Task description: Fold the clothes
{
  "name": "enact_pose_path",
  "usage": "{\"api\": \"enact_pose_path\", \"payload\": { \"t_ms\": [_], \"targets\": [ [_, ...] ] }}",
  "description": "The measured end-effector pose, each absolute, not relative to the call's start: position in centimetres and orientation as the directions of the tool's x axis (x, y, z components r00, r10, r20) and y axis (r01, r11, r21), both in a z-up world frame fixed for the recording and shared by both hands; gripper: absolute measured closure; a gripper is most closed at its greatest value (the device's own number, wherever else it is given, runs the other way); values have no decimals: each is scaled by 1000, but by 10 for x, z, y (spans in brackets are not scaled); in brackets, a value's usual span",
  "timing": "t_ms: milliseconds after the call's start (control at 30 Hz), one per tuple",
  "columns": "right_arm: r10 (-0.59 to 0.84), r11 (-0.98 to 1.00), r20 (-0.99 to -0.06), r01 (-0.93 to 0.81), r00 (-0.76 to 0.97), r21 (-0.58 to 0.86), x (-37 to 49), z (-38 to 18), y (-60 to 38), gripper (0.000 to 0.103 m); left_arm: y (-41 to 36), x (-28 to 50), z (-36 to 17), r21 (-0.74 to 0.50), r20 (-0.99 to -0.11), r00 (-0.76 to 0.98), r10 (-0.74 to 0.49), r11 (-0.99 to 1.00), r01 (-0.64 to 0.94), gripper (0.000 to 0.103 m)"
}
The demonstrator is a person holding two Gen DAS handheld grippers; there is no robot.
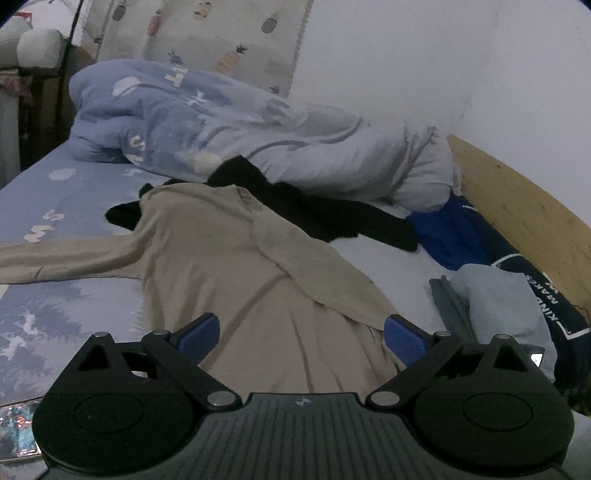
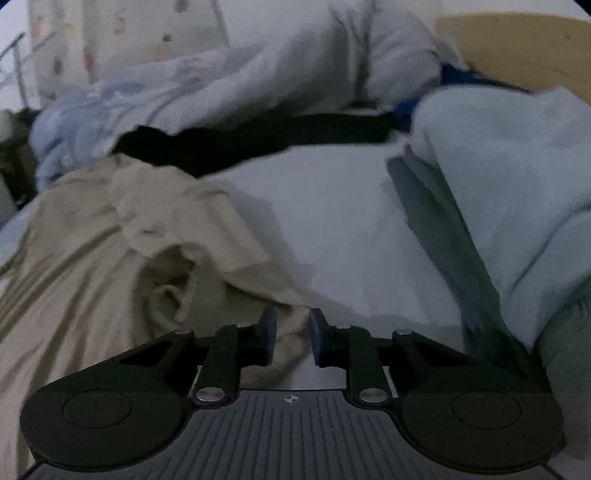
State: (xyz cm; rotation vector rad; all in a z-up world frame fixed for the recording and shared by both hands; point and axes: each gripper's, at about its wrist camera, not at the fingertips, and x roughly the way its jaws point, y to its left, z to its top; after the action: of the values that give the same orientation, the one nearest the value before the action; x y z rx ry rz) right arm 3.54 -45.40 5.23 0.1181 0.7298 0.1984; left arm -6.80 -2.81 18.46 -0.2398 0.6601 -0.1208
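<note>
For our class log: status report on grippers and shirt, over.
Left gripper open above beige shirt. Right gripper pinching shirt edge. Black garment lies behind.

My rumpled blue duvet (image 1: 207, 125) is heaped along the bed's far edge, beside the wooden headboard (image 1: 517, 206); a pineapple-print cloth (image 1: 207, 33) hangs behind.

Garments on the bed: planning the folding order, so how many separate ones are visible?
5: beige long-sleeved top in front; black garment behind it; bright blue garment, pale blue-grey garment, navy printed garment at right. More may be hidden.
</note>
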Motion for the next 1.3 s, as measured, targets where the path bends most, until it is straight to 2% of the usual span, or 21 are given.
{"api": "enact_pose_path", "payload": {
  "t_ms": [267,333,400,500,533,567,600,733,800,900,933,1033,1100,1167,1300],
  "targets": [
    [316,946,-611,-286,726,150,23,64,-445,77,-38,-65,175,-270,-624,750,-219,961,57,4],
    [316,945,-617,-300,721,134,23,66,-445,72,-37,-67,174,-279,-627,746,-224,959,53,4],
    [307,945,-624,-309,719,110,26,66,-448,62,-34,-71,171,-292,-627,745,-227,955,45,4],
    [278,949,-630,-308,725,64,30,67,-449,61,-29,-76,168,-311,-628,743,-231,950,32,4],
    [266,950,-634,-310,727,44,31,66,-448,64,-28,-78,167,-318,-629,742,-233,948,28,4],
    [253,950,-637,-311,728,22,32,65,-448,84,-26,-79,166,-324,-629,741,-234,946,24,4],
    [224,953,-646,-302,730,-10,37,63,-449,98,-25,-81,164,-331,-629,740,-236,944,19,4],
    [245,917,-604,-384,758,-111,4,93,-425,98,-19,-88,160,-356,-630,738,-242,935,2,4],
    [277,846,-591,-484,757,-223,-39,103,-387,98,-16,-91,157,-368,-631,736,-245,930,-6,4],
    [339,684,-643,-649,686,-332,-95,93,-344,97,-14,-95,153,-385,-635,728,-257,923,-10,5],
    [345,656,-669,-679,658,-329,-105,86,-341,95,-14,-95,151,-390,-638,723,-265,921,-7,5],
    [359,615,-725,-734,588,-290,-129,72,-336,74,-15,-97,145,-403,-645,709,-286,915,3,5],
    [365,674,-726,-703,583,-227,-134,73,-346,49,-14,-98,144,-398,-645,707,-290,917,13,5],
    [373,740,-715,-655,591,-155,-127,77,-362,42,-11,-98,141,-402,-648,703,-291,916,8,5],
    [369,875,-694,-484,618,35,-89,81,-406,42,-9,-96,138,-410,-649,702,-294,912,2,5]
  ]
}}
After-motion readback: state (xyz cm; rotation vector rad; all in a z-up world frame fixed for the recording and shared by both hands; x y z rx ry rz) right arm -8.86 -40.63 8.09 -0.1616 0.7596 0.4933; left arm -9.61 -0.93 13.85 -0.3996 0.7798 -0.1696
